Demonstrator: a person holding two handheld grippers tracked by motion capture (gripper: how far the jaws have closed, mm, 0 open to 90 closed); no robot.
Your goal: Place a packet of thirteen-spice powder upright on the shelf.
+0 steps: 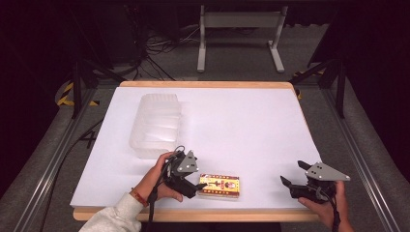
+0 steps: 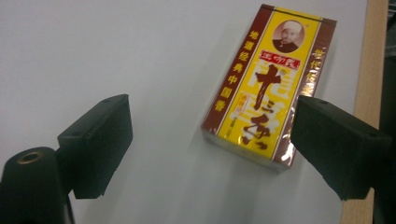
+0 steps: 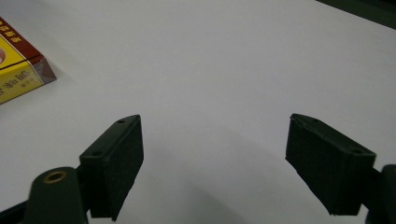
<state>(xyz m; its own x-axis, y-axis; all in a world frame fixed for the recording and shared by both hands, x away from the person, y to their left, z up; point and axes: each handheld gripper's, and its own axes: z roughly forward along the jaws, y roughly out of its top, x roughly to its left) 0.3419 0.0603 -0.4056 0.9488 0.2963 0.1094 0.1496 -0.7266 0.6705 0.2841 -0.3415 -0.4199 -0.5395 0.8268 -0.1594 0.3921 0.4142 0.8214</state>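
Dark room, grey carpet, cables and a metal stand behind. Desk [image 1: 251,121] is a white sheet on a wood-edged board, matte and smooth. Largest item on it: a clear plastic bin [image 1: 155,124], rectangular, ribbed walls, frosted look, at the far left, nothing visible inside.

Left tool [image 1: 199,186], black, grey plate on top, is held low at the near edge, jaws spread wide. In the left gripper view the box [image 2: 268,88] lies flat between the two pads but nearer one; that pad sits right by the box's long side, the other is well apart. No squeeze yet.

Right tool [image 1: 291,179] rests near the right front of the desk, well apart from the box, jaws also wide and holding nothing; bare white sheet between them in the right gripper view, with a corner of the box [image 3: 18,65] at the edge.

Box [image 1: 220,185]: small flat carton, yellow face with maroon borders, red and dark print, glossy wrap catching light, sharp corners. It sits near the front edge, just right of the left tool, near the bin's near end.

Progress, my read: early. Approach lined up, grasp not made; lift and likely drop into the bin are left.
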